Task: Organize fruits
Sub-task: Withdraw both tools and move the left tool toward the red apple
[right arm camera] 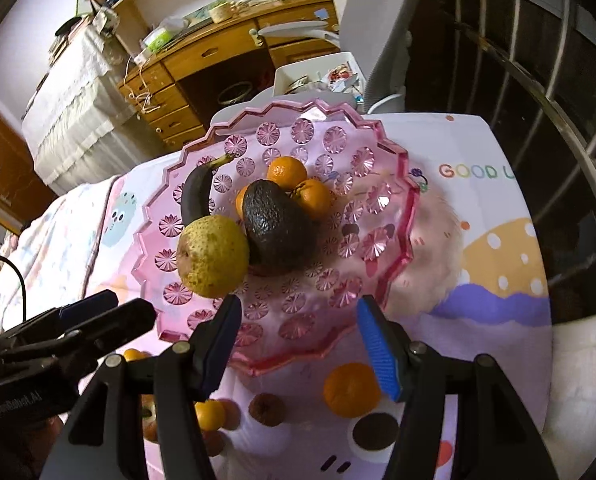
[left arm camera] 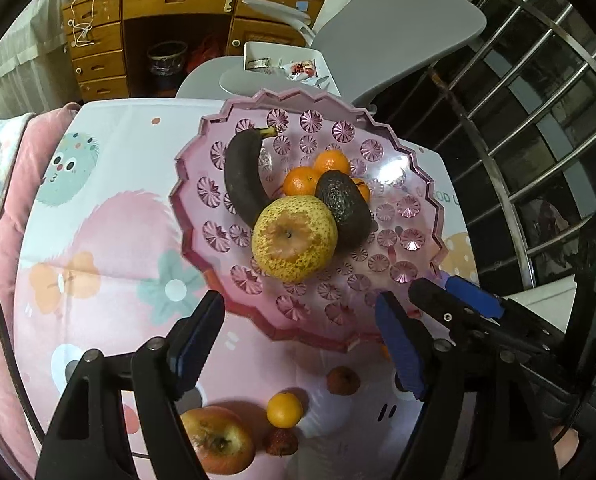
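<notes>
Fruit is partly gathered: the pink bowl (left arm camera: 202, 216) on the worktop (left arm camera: 110, 216) holds a dark banana (left arm camera: 240, 176), a pear (left arm camera: 294, 238), an avocado (left arm camera: 344, 208) and some tangerines (left arm camera: 300, 180). In front of the bowl an apple (left arm camera: 218, 440), a small tangerine (left arm camera: 285, 410), a strawberry (left arm camera: 281, 442) and a brownish small fruit (left arm camera: 342, 380) lie on the cloth, and a bigger tangerine (right arm camera: 351, 390) lies just beside the bowl.

The left claw (left arm camera: 298, 344) stands wide and empty above the near rim. The right claw (right arm camera: 298, 344) stands half open, also empty. No fruit is between the pads of either one.

The step in hand, I judge, is to pick the next loose fruit. It is better to come down with one pad on each side of the fruit and to close slowly, because round fruit rolls away. The strawberry looks soft, so only a light squeeze. The place of release should be the free part of the bowl, not the top of the pear.
</notes>
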The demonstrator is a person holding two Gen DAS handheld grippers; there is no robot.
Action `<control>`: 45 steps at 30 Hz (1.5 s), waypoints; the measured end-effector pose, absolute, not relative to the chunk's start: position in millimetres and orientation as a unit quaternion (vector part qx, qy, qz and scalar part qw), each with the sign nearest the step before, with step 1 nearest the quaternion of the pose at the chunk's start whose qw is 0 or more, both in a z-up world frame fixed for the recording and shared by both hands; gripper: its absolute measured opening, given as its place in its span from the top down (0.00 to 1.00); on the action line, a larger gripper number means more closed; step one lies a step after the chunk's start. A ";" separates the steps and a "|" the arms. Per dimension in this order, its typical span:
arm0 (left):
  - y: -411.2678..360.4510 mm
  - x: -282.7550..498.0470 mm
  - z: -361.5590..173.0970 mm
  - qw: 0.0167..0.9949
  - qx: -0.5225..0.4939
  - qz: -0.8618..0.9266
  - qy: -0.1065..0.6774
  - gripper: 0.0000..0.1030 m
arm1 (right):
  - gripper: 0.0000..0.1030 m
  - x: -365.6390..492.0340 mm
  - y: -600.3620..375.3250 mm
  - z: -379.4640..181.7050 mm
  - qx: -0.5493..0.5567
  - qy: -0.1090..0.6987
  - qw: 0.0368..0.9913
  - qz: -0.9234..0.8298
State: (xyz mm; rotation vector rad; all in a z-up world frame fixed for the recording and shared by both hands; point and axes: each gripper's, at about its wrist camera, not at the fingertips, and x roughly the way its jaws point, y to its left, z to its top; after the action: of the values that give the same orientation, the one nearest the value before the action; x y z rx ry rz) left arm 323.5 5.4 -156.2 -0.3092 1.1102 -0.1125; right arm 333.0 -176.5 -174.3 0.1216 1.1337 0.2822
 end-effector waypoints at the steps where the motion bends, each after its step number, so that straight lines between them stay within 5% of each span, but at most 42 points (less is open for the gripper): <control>1: 7.7 320.0 -155.4 0.838 -0.145 -0.054 0.524 0.26 | 0.41 328.7 -177.3 -173.6 0.063 0.534 0.833 0.130; 20: 55.7 243.6 -148.6 0.835 -0.093 -0.052 0.540 0.26 | 0.41 224.9 -173.6 -162.8 0.149 0.521 0.834 0.106; 45: 37.3 226.8 -207.0 0.767 -0.053 -0.113 0.629 0.25 | 0.41 139.2 -113.4 -200.9 -0.010 0.434 0.885 0.171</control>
State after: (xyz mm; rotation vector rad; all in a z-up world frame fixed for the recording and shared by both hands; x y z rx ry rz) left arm 226.8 37.3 -207.0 -0.1160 1.3653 -0.2449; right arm 139.2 -113.4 -200.9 -0.0216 0.9021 0.3549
